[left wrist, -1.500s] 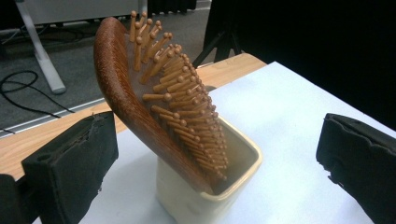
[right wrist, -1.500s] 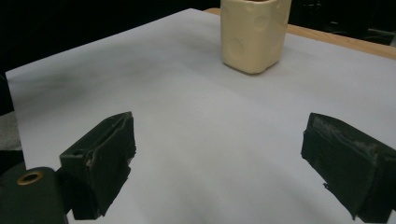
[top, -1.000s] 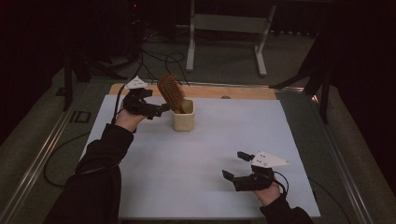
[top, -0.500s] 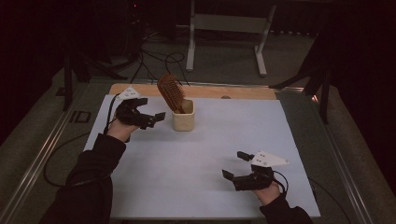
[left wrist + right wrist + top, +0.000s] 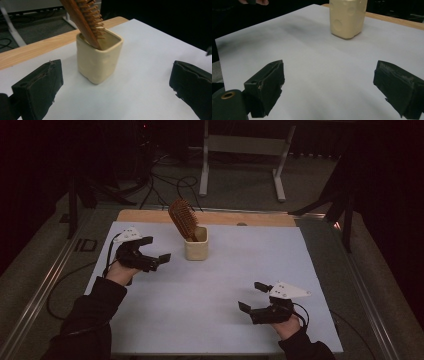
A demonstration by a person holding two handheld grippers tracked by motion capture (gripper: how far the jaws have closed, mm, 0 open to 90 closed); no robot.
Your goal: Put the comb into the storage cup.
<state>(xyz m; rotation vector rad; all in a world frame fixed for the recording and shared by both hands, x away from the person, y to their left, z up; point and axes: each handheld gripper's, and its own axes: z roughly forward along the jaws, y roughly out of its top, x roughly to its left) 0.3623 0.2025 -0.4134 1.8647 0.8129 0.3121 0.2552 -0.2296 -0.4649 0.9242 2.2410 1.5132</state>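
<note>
Hairbrush [image 5: 85, 20] first: it stands head-up in the cup [image 5: 98, 58] just ahead of my left gripper [image 5: 152, 256], leaning away to my left, its handle end down inside and hidden. I judge it light and stiff, a wooden body with rows of wooden pins; the back looks smooth and a little slick, so I would pinch across the flat sides of the neck just above the rim, not on the pins, which could bend or snap. It rests loose against the rim, so it should lift straight out along its lean.

The cup is cream, squarish with rounded corners and a thick, slightly uneven wall, dull glazed like ceramic or cast resin; from my right gripper [image 5: 255, 297] side I see round dimples in its face [image 5: 348, 17]. I expect it to be heavier than the brush yet able to tip if the brush drags on the rim.

Both my grippers are spread wide and hold nothing, the left near the cup, the right well apart from it. Under everything lies a matte white sheet [image 5: 220, 285] on the bench, whose bare wooden edge [image 5: 140, 216] shows beyond the cup.
</note>
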